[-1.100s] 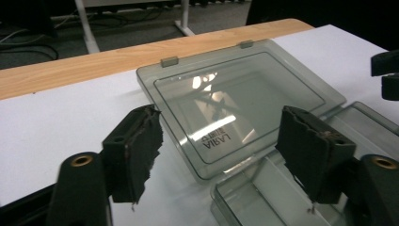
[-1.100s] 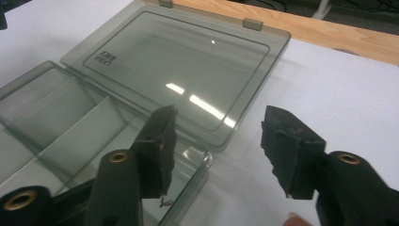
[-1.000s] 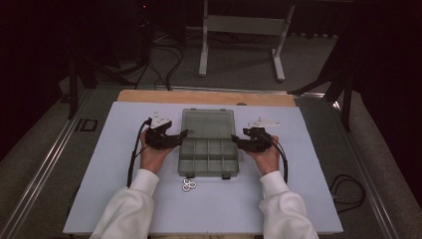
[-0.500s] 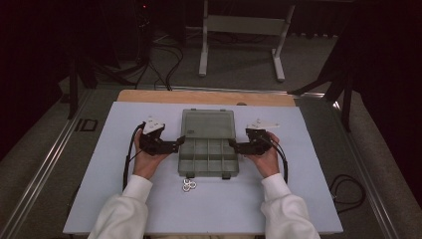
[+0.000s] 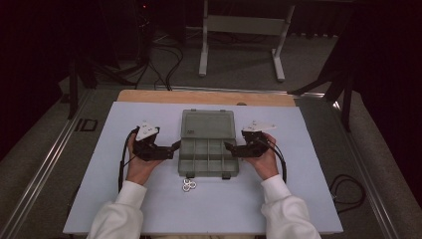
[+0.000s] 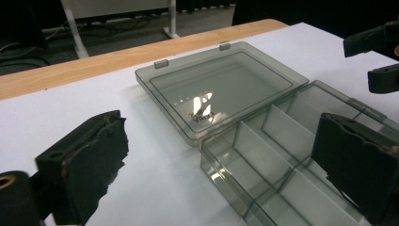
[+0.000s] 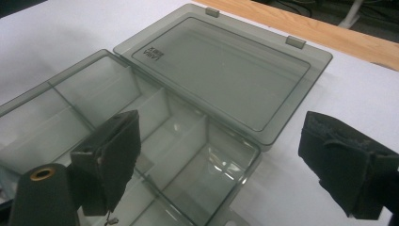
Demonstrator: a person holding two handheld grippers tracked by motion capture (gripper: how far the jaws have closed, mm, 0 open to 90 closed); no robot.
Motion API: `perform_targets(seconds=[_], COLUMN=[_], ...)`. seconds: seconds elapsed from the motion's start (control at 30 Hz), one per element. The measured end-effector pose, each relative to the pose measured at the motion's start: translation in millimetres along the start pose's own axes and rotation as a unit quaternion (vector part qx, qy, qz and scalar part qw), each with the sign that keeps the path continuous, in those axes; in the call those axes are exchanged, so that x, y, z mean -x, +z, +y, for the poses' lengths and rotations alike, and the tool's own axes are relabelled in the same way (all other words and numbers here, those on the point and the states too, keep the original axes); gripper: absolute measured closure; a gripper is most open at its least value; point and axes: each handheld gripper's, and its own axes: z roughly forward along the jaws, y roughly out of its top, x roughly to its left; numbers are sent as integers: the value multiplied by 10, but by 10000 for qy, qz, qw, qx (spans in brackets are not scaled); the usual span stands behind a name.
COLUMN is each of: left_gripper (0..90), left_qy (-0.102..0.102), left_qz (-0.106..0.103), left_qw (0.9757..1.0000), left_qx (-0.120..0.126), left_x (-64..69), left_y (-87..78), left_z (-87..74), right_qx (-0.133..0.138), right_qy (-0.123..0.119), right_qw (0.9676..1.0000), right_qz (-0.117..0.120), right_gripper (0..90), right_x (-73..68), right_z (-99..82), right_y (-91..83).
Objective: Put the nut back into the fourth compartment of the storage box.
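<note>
Two grippers flanking an open smoky-grey compartment box [image 5: 208, 144] at mid-mat: left gripper [image 5: 171, 148] at the box's 9 o'clock, tips just beside the left wall; right gripper [image 5: 230, 147] at its 3 o'clock, tips at the right wall. Both sets of jaws spread wide, having just been opening, with nothing clamped; in the left gripper view [image 6: 216, 174] and the right gripper view [image 7: 211, 165], only box corner and dividers lying between the pads. Lid [image 5: 208, 124] folded flat toward 12 o'clock, hinged to the divided tray toward 6 o'clock. Small metal rings [image 5: 189, 185] on the white mat [image 5: 308, 199] just off the box's near-left corner, around 7 o'clock. Broad bare mat at 9, 3 and 6 o'clock; wooden table edge [image 5: 149, 95] close behind the lid at 12.
</note>
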Motion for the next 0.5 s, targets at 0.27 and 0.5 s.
perform_targets(seconds=[0.27,0.5], left_gripper=[15,9], left_qy=[37,-1], left_qz=[23,154], left_qw=[10000,9999], left_qx=[-57,-45], left_x=[9,0], left_y=[-86,-194], left_z=[-49,-99], right_qx=[-71,-87], right_qy=[-107,-120], right_qw=[9999,9997], right_qz=[93,219], right_gripper=[113,104], right_x=[-59,-102], right_z=[13,11], right_y=[-10,-27])
